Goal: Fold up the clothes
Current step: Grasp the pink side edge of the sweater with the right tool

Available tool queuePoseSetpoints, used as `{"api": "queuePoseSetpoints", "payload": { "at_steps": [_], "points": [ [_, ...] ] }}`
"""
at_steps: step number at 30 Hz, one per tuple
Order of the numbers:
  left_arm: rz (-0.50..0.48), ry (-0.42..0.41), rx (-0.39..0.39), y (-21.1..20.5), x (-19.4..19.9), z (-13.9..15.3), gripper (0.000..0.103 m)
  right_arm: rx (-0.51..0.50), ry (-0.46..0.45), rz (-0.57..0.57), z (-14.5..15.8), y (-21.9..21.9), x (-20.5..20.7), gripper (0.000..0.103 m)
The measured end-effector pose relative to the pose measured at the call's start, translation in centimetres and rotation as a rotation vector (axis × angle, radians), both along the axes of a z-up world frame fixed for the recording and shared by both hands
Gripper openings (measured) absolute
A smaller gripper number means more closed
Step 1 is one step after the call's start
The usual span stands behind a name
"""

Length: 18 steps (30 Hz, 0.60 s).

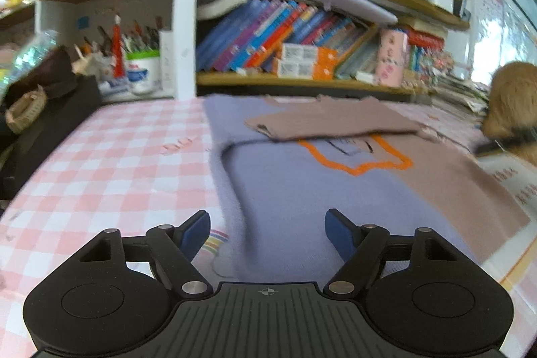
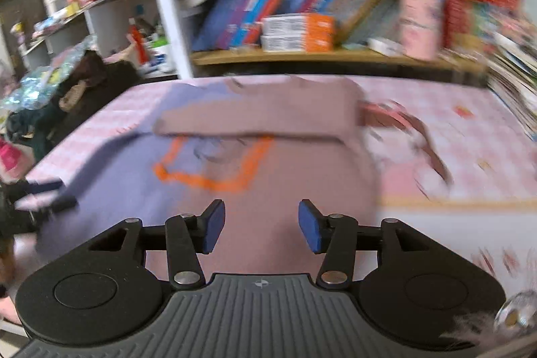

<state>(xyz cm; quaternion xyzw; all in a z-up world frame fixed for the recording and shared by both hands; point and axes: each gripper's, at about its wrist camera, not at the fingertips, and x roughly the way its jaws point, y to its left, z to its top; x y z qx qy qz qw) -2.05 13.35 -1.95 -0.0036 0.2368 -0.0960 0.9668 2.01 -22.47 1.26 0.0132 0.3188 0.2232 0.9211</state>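
Observation:
A lavender and dusty-pink sweater [image 1: 302,187] with an orange outline print [image 1: 362,165] lies flat on the pink checked tablecloth [image 1: 110,170]. A pink sleeve [image 1: 332,123] is folded across its top. My left gripper [image 1: 267,228] is open and empty, low over the sweater's near left edge. In the right wrist view the sweater [image 2: 268,190] lies below my right gripper [image 2: 262,225], which is open and empty over its pink half. The folded sleeve [image 2: 265,118] shows beyond the orange print [image 2: 214,178]. The left gripper [image 2: 47,195] shows at the far left, blurred.
Bookshelves [image 1: 302,36] packed with books stand behind the table. A pen cup [image 1: 142,69] and a dark bag with a small basket [image 1: 30,108] sit at the left. A furry tan animal [image 1: 513,103] is at the right edge. Printed mat [image 2: 453,156] lies right of the sweater.

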Motion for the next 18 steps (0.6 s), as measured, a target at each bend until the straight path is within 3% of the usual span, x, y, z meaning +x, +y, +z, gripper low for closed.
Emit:
{"api": "queuePoseSetpoints", "payload": {
  "at_steps": [7,11,13,16,18],
  "points": [
    [0.104,0.011,-0.021,0.6,-2.3,0.3,0.062,-0.005,0.004,-0.072,-1.9,-5.0,-5.0,0.046],
    [0.123,0.048,-0.072,0.9,-3.2,0.6,0.056,0.048,0.029,-0.056,-2.5,-5.7,-5.1,0.046],
    [0.137,0.073,-0.058,0.9,-3.2,0.5,0.051,0.066,0.045,-0.047,-2.9,-5.6,-4.9,0.045],
    [0.156,0.11,-0.052,0.9,-2.7,0.1,0.041,0.056,0.074,-0.044,-3.5,-5.0,-4.4,0.035],
    [0.15,0.122,-0.059,0.9,-2.2,-0.1,0.033,0.049,0.062,-0.042,-3.6,-4.8,-4.4,0.016]
  ]
}}
